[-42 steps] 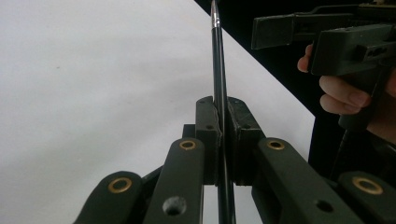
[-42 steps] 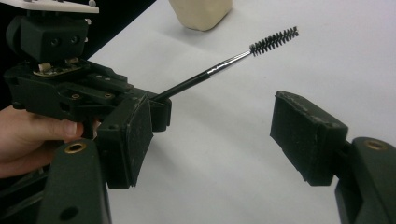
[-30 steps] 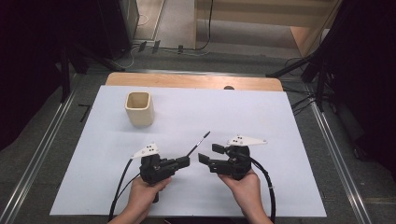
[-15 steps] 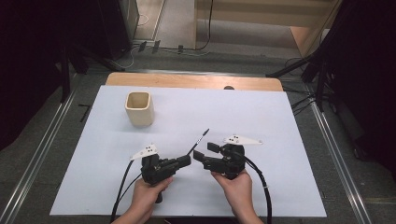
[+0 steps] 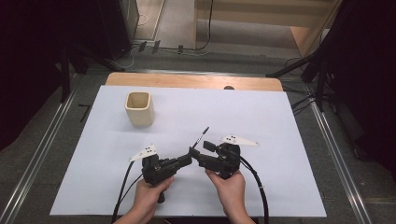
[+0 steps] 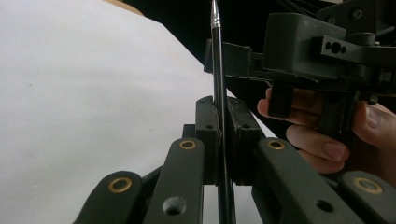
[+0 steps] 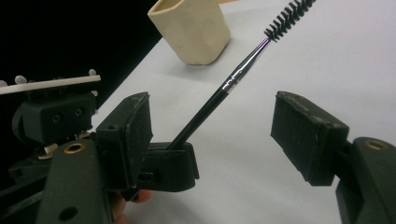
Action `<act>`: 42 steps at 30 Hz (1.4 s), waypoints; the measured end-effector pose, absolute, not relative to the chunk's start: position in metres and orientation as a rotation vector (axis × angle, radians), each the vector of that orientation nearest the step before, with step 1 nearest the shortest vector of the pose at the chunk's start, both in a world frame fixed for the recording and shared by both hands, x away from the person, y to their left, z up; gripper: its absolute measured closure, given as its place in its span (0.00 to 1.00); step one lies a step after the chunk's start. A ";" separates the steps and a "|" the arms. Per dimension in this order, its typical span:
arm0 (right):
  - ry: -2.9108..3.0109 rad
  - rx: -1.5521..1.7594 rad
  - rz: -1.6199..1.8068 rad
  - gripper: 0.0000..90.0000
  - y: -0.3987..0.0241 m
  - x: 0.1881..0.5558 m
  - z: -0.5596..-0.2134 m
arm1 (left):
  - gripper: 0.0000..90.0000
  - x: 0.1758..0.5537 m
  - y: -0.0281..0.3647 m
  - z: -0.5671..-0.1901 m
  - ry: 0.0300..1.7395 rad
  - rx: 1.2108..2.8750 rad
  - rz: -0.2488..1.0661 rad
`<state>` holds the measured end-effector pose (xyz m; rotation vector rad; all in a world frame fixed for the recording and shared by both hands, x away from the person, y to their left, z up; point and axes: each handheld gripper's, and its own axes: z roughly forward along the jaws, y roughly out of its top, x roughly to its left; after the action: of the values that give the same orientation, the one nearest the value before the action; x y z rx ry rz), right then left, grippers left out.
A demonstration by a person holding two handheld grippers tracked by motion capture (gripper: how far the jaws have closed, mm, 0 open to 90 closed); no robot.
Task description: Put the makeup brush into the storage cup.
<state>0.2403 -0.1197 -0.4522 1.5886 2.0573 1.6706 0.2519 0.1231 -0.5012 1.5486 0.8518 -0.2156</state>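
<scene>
left gripper (image 5: 187, 160): fingers clamped on thin black spiral-bristle brush (image 7: 243, 69), held above white tabletop (image 5: 261, 116) | right gripper (image 7: 212, 135): fingers spread apart around brush handle | beige square cup (image 5: 139, 108): set well apart

The right gripper (image 5: 194, 154), black with a grey plate on top, has slid a little leftward, closing in on the black left gripper (image 5: 187, 160), so that its open jaws now stand either side of the thin black spiral-bristled brush (image 5: 199, 136) held there.
</scene>
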 end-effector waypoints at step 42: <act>2.132 1.848 1.808 0.89 -0.118 0.263 -0.456 | 0.94 0.250 0.117 -0.505 0.811 1.545 -0.276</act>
<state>0.2635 -0.1175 -0.4559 1.8476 2.1316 1.8081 0.2497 0.1168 -0.5049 1.5446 0.8113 -0.2762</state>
